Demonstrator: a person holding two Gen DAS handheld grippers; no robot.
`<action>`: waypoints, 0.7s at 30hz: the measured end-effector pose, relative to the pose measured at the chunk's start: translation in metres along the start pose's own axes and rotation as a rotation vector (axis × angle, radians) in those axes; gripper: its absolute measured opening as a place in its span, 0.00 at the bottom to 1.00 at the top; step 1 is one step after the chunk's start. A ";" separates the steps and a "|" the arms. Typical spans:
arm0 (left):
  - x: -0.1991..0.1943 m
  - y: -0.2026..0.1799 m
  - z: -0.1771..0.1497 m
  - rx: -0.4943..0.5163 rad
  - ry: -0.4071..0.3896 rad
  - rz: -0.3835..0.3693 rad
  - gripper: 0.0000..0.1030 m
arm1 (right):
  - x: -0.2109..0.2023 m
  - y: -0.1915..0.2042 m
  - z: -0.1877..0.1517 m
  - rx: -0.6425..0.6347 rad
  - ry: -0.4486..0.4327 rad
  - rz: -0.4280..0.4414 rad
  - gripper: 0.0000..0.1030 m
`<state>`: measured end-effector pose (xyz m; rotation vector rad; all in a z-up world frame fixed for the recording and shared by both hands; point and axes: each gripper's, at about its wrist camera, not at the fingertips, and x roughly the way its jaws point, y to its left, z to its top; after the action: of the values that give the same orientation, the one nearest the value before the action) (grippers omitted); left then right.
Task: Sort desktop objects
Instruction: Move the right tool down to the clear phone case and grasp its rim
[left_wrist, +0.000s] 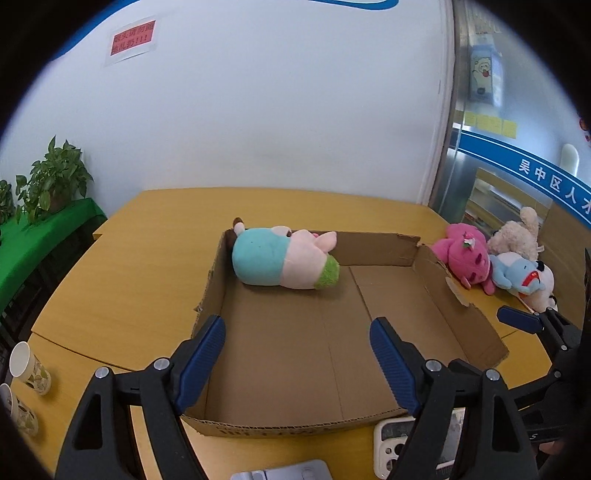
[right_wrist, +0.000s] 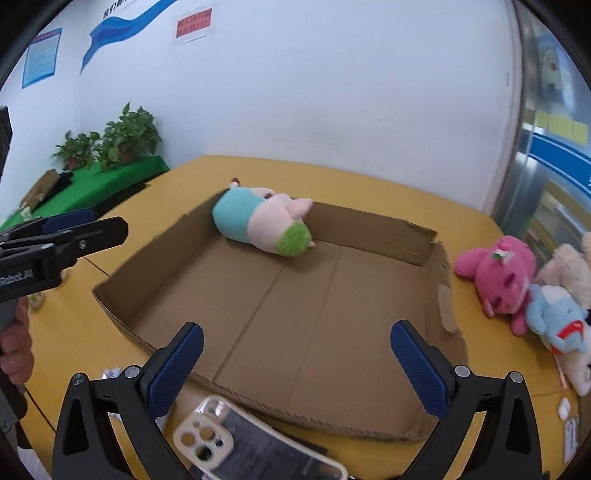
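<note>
both my left gripper (left_wrist: 297, 347) and right gripper (right_wrist: 295, 354) hang wide open and empty over the cardboard tray (right_wrist: 436, 243), where one teal-and-pink plush (right_wrist: 260, 221) lies in the far corner. the pink plush (right_wrist: 498, 275) and blue plush (right_wrist: 557, 319) wait heaped outside its right wall, so i judge a reach could snag that torn wall or drag both toys together.

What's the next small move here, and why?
Probably swing the right tool right toward the pink plush. Both tools are open and empty, one plush already lies in the cardboard box, and the pink one is the nearest toy outside its right wall.
</note>
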<state>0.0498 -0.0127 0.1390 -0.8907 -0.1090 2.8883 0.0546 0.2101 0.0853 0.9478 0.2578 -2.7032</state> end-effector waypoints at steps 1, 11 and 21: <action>-0.002 -0.003 -0.001 0.007 -0.006 -0.006 0.78 | -0.003 -0.001 -0.001 0.007 -0.007 -0.004 1.00; -0.008 -0.024 -0.002 0.062 -0.032 -0.009 0.78 | -0.014 0.002 0.004 0.020 -0.039 -0.014 1.00; 0.000 -0.018 -0.008 0.047 0.011 -0.025 0.78 | -0.007 0.012 0.005 0.011 -0.037 -0.002 1.00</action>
<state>0.0563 0.0050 0.1341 -0.8907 -0.0503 2.8495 0.0606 0.1987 0.0927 0.8994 0.2368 -2.7236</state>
